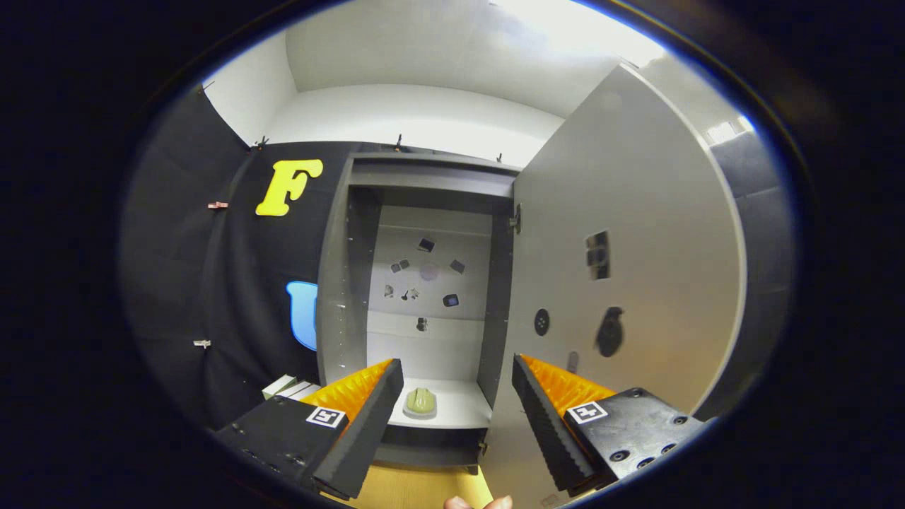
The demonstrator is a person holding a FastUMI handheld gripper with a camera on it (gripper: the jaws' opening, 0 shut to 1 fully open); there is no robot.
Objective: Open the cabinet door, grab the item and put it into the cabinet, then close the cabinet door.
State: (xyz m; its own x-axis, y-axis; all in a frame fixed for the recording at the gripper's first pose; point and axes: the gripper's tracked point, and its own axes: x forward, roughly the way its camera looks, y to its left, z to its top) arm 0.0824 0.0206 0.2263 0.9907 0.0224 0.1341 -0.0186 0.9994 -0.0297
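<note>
- Pale green item [420, 401] lies on the bottom shelf [459, 408] of the cabinet [424, 297], towards the shelf's front left, seen just beyond the tip of the left finger.
- It is a small rounded thing resting on a lighter, flat oval base; what it is exactly cannot be told.
- Nothing touches the item; it lies apart from both fingers [368, 417].
- Gripper [458, 406] stands in front of the cabinet opening with its fingers spread wide and nothing between them.
- Cabinet is grey outside with a paler inside, and its back wall [428, 283] carries several small dark stickers.
- Cabinet door [636, 247] is swung fully open to the right of the opening, hinged at the right side; its inner face shows a few dark marks and stickers.
- Right finger sits in front of the door's lower part.
- Black cloth wall [233, 283] hangs to the left of the cabinet.
- Small white boxes [290, 387] lie low beside the cabinet's left side, just behind the left finger.
- Fingertips of a person [477, 502] show below the fingers, over a yellowish floor [417, 491].
</note>
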